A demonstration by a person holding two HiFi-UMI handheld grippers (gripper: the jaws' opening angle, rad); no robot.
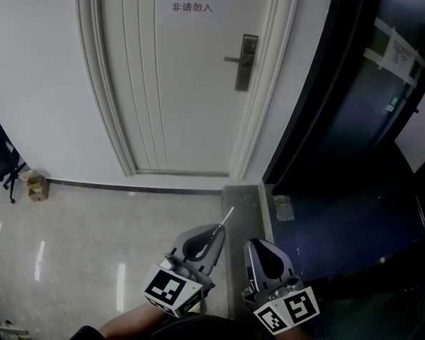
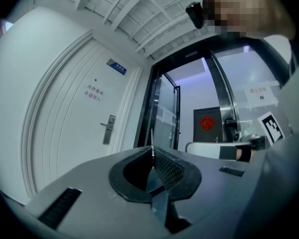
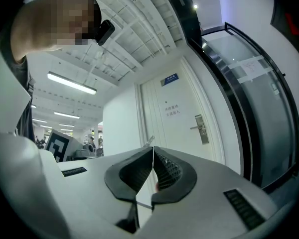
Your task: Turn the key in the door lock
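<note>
Facing a shut white door (image 1: 177, 83) in a white wall (image 1: 35, 62). Noted glossy grey tile floor (image 1: 92, 232) below, with a darker stone strip (image 1: 244, 207) at the door's right foot and a dark glass partition (image 1: 354, 119) to the right. Recorded a small cardboard box (image 1: 37, 187) on the floor against the wall at far left, beside a black chair base (image 1: 3, 168) cut off by the picture edge.

Found the lock (image 1: 246, 62), a metal plate with a lever handle, on the door's right side, well apart from both grippers. Unable to make out a keyhole.

Found the left gripper (image 1: 218, 231) low in the head view, fingers clenched on the key (image 1: 227, 217), a thin silver blade jutting past the tips toward the door. Seen edge-on in the left gripper view; teeth not readable. Found the right gripper (image 1: 258, 250) just beside it, fingers pressed together at the tips, with nothing identifiable between them.

Read the paper sign (image 1: 192, 0) high on the door: "库房重地 / 非请勿入". Noted a blue plate (image 2: 117, 67) above the door and taped notices (image 1: 397, 48) on the glass, all illegible.
</note>
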